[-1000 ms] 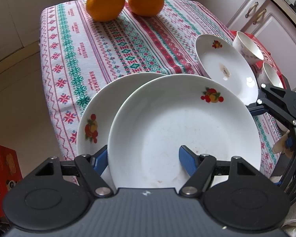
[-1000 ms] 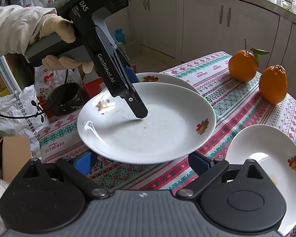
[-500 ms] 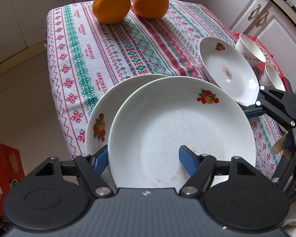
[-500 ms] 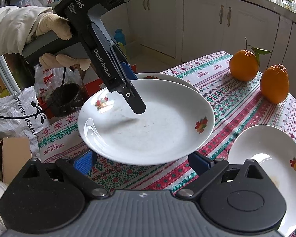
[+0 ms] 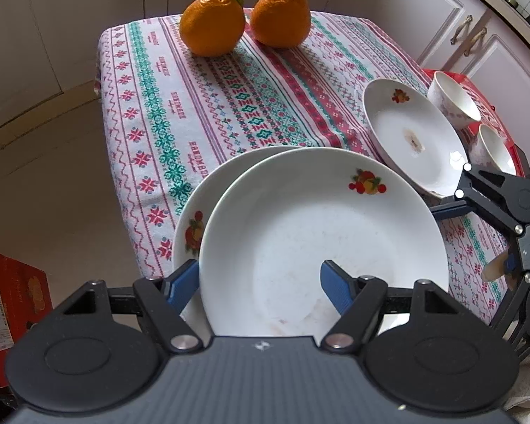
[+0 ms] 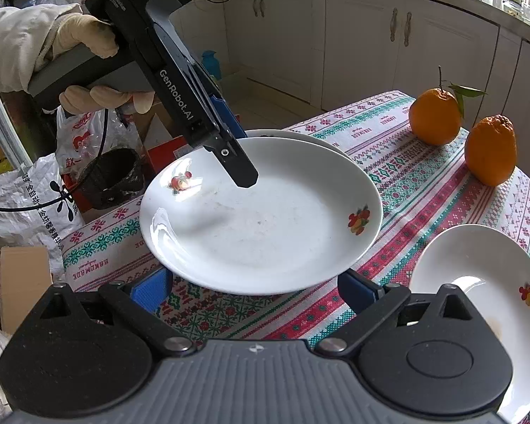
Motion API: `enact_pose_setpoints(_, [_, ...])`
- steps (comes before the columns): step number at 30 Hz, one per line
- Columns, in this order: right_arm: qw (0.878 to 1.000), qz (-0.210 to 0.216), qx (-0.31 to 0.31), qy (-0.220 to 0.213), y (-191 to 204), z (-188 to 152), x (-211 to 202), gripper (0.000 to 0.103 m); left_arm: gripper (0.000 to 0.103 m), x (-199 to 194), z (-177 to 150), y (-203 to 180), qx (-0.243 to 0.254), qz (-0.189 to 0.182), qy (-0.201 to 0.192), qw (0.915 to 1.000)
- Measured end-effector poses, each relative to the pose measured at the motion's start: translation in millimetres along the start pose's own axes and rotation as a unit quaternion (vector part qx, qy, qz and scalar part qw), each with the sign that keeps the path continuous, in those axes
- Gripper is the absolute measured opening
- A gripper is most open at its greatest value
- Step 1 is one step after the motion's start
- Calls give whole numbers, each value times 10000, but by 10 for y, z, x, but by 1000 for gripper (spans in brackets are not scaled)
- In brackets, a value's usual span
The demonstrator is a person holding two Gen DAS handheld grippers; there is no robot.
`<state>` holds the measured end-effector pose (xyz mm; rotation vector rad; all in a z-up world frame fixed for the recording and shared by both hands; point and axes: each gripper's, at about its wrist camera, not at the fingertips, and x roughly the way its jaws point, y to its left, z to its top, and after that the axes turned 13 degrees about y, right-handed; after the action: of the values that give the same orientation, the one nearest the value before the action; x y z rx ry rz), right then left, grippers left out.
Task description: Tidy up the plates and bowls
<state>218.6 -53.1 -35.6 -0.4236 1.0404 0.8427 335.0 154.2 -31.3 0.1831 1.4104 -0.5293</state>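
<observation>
The left gripper [image 5: 259,281] has its jaws clamped on the near rim of a white plate [image 5: 321,233], one blue finger [image 5: 335,288] above in the dish and the other below. The plate hangs in the air over a second plate [image 5: 190,212] lying at the table's near corner, offset from it rather than centred. That is the worry: the grip is on one edge only, so the far side can sag or swing, and a careless drop could clip the lower plate's rim and chip it, or nudge it toward the table edge just beside it. The dish also looks smeared, so the finger could slide.

The gloved hand [image 6: 88,67] holds the tool from above, angled steeply down over the corner. The right gripper [image 6: 252,291] waits low, its jaws spread with nothing between them, aimed at the tablecloth [image 6: 424,190] in front of the carried plate. A third plate [image 5: 411,137] and two bowls [image 5: 454,100] sit further right, the oranges [image 5: 212,24] well clear.
</observation>
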Motion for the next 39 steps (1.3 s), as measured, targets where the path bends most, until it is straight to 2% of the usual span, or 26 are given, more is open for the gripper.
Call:
enact_pose_setpoints(13, [9993,-89,363,-6,1,-205,-127,103,76,-9,4,-64,93,319,-98,9994])
enact_pose_setpoints(25, [9975,-196,664,-142,16,-436,-345,103,81,-12,-33,-228,406,1076,-268,9930])
enact_pose_setpoints(30, [9956,-369,806,-291,23,-527,-488,103,82,-166,-108,-439,512,1162,-635,9899])
enact_pose_setpoints(35, [9925,-607,974,-413,4,-630,-601,103,85,-260,-280,-854,911,1362,-1126,9800])
enact_pose_setpoints(39, [9888,-893,1116,-436,-5,-741,-682,103,87,-279,-365,-1145,1100,1289,-1339,9764])
